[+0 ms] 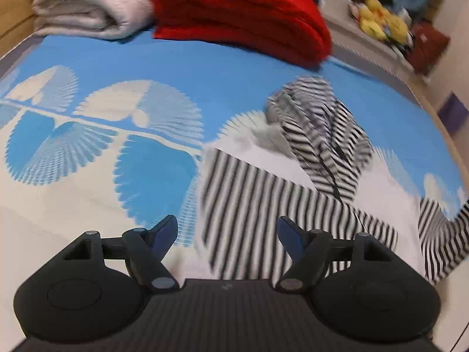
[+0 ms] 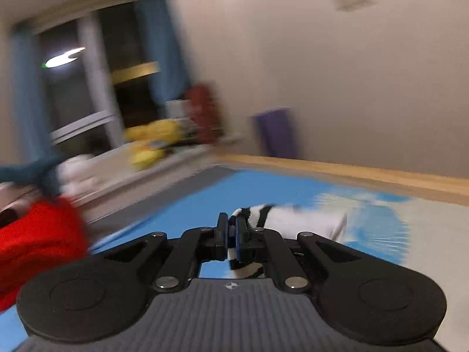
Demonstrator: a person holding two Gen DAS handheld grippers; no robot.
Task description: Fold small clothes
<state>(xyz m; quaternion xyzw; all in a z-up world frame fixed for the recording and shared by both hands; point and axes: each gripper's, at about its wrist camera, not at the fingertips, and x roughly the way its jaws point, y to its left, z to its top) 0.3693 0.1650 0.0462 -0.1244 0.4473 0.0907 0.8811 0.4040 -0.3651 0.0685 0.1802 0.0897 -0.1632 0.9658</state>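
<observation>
A black-and-white striped garment [image 1: 263,205] with a white inner side lies spread on the blue-and-white bedsheet [image 1: 117,152], its hood bunched at the far end. My left gripper [image 1: 227,231] is open and empty, hovering just above the garment's near edge. My right gripper [image 2: 231,228] is shut on a piece of the striped garment [image 2: 258,217] and holds it lifted above the sheet [image 2: 205,199]. The rest of the garment is hidden below the right gripper.
A folded red blanket [image 1: 240,14] and a folded white blanket [image 1: 85,6] lie at the far end of the bed. A shelf with yellow plush toys [image 1: 378,20] stands beyond. A wooden bed edge [image 2: 351,173] runs along the wall.
</observation>
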